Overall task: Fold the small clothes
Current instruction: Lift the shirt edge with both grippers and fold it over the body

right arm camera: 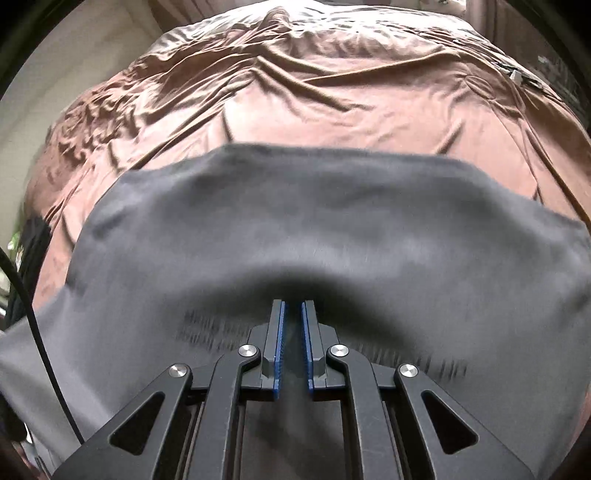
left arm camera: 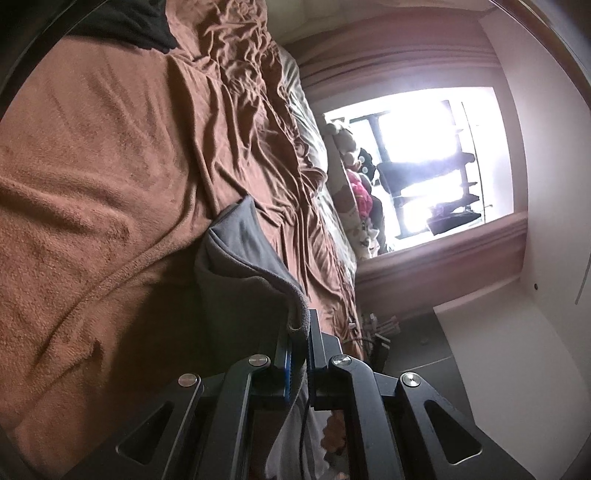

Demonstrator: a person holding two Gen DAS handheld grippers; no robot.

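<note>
Bedroom scene, with a bed (right arm camera: pixel 332 92) covered in a really wrinkled brown sheet taking up most of both views. On top of it in the left wrist view lies a fuzzy orange-brown blanket (left arm camera: pixel 92 192), and a bit of black fabric (left arm camera: pixel 122 22) sits at the far corner. Beyond the bed edge, a bright window (left arm camera: pixel 436 162) blows out the light, with a pile of stuffed toys (left arm camera: pixel 354 177) stacked in front of it. The grey garment (right arm camera: pixel 314 221) is lifted over the bed, spread wide and a bit motion-blurred, with some dark print near its lower edge. Left hand-held gripper (left arm camera: pixel 300 325) is clenched on a grey hem, and right hand-held gripper (right arm camera: pixel 293 306) is clamped on the garment's near edge too. A black cable (right arm camera: pixel 40 332) hangs at the left of the right wrist view.
</note>
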